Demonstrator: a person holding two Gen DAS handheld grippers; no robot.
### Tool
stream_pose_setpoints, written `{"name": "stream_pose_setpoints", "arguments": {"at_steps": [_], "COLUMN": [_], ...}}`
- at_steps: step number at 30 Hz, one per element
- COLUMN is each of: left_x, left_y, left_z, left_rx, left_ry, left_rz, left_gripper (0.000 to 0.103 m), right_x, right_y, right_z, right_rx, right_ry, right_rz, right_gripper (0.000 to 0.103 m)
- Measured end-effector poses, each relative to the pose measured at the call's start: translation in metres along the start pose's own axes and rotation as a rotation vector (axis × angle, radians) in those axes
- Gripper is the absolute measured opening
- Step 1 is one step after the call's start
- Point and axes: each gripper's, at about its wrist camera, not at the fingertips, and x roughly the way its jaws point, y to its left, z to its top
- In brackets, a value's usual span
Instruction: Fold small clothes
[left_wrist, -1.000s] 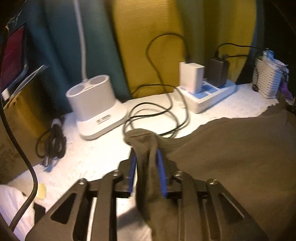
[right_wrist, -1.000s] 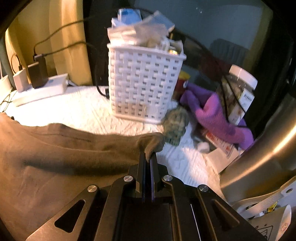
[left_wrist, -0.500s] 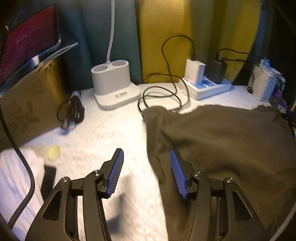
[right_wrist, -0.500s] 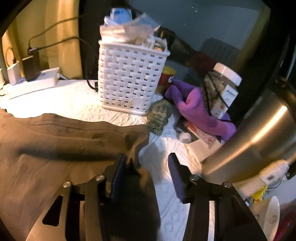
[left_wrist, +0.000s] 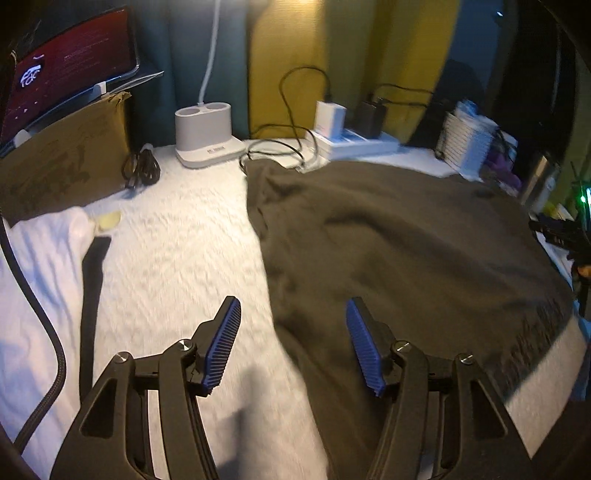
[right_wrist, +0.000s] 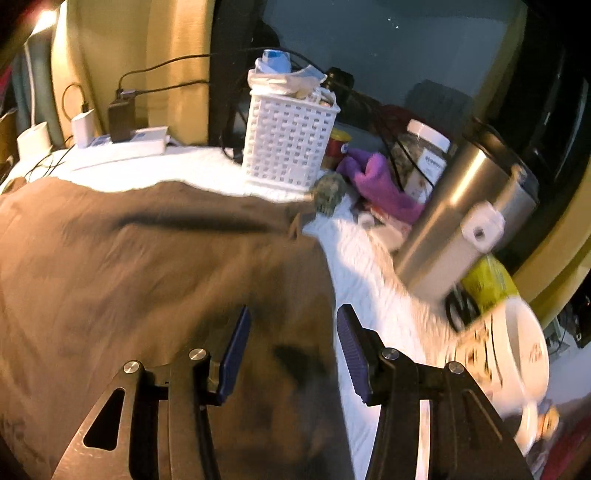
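Observation:
A dark olive-brown garment (left_wrist: 399, 243) lies spread flat on the white textured table cover (left_wrist: 177, 236); it also fills the left of the right wrist view (right_wrist: 140, 266). My left gripper (left_wrist: 291, 332) is open and empty, above the garment's near left edge. My right gripper (right_wrist: 293, 334) is open and empty, above the garment's near right edge. Neither touches the cloth.
At the back stand a white charging dock (left_wrist: 205, 134), a power strip with plugs (left_wrist: 354, 138) and loose cables (left_wrist: 273, 155). A white basket (right_wrist: 288, 147), purple cloth (right_wrist: 380, 184), jar (right_wrist: 424, 158), steel tumbler (right_wrist: 465, 218) and mug (right_wrist: 506, 358) crowd the right. A white garment (left_wrist: 33, 280) lies at left beside a cardboard box (left_wrist: 62, 162).
Both grippers let go of the garment's far corners, opened and pulled back toward me. The garment now lies flat on the table.

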Motion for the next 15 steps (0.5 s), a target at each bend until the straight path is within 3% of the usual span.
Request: {"name": "stream_pose_setpoints", "arguments": {"at_steps": [9,15], "left_x": [-0.03,-0.035], "left_y": [-0.016,-0.026], "left_z": [-0.055,-0.069], "left_rx": [0.053,0.074], "left_ry": [0.085,0.079], "left_rz": [0.023,0.046], "left_gripper": [0.06,0.059], "right_x": [-0.038,-0.061], "right_y": [-0.001,0.017], "right_z": [-0.05,-0.073], "right_rx": [0.07,0.081], "right_ry": [-0.001,-0.029], "right_rz": [0.051,0.108], "right_gripper": [0.051,0.051]}}
